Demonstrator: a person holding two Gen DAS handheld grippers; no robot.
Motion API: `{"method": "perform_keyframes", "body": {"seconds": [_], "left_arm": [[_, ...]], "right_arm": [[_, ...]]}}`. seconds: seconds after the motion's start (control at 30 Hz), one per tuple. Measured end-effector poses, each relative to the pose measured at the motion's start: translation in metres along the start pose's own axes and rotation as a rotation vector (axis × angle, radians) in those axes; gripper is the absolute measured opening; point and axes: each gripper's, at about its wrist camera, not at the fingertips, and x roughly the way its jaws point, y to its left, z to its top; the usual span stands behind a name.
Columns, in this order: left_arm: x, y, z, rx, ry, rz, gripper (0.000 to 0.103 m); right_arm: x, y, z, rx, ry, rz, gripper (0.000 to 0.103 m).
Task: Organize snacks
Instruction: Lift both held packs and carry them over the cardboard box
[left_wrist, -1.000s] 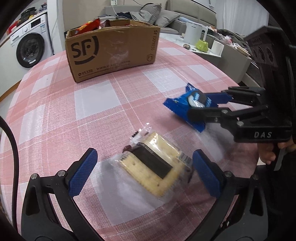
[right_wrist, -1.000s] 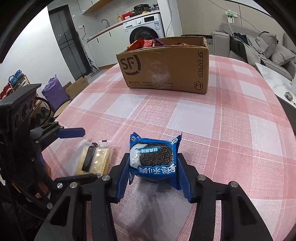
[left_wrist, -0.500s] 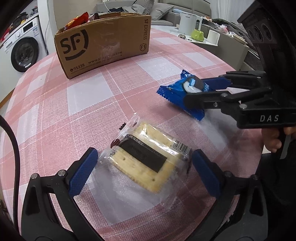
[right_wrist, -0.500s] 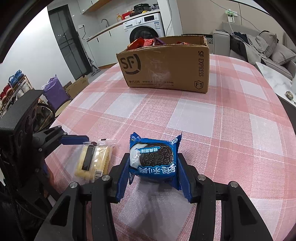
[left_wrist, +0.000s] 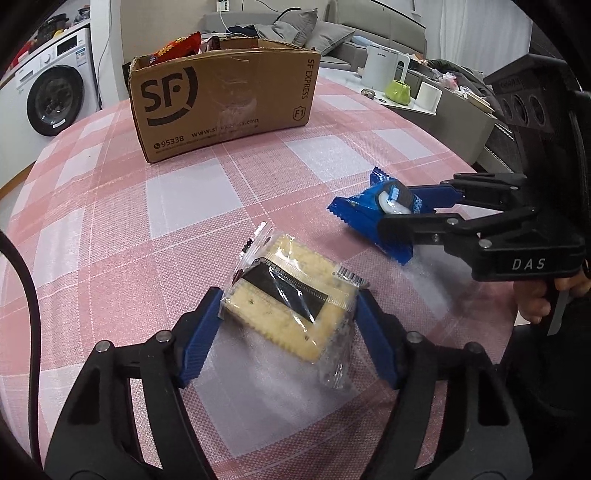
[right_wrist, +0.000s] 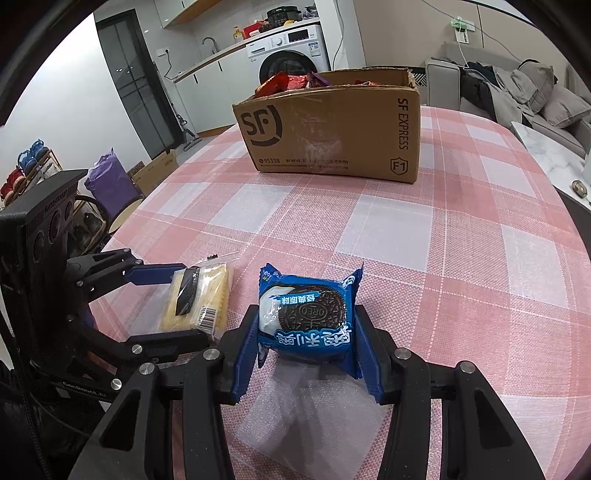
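Left hand-held gripper (left_wrist: 288, 328) just closing, pads now pinching cracker pack (left_wrist: 291, 299); right hand-held gripper (right_wrist: 306, 354) gripping Oreo packet (right_wrist: 308, 317), near tabletop (right_wrist: 461, 258) edge.

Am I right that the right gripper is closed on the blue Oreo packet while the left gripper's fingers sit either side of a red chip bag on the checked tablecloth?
Not quite. The left gripper has a clear-wrapped cracker sandwich between its fingers, not a red chip bag, as the left wrist view shows; its fingers have just been closing onto it. The rest holds: the right gripper is closed on the blue Oreo packet, on the checked tablecloth.
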Motion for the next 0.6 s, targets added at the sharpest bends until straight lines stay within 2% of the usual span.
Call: {"method": "perform_keyframes", "body": {"seconds": [0.6], "left_arm": [[-0.019,0.029,0.014,-0.139,-0.113,0.04,0.07]], "right_arm": [[-0.018,-0.008,0.008,0.055,-0.098,0.02,0.049]]}}
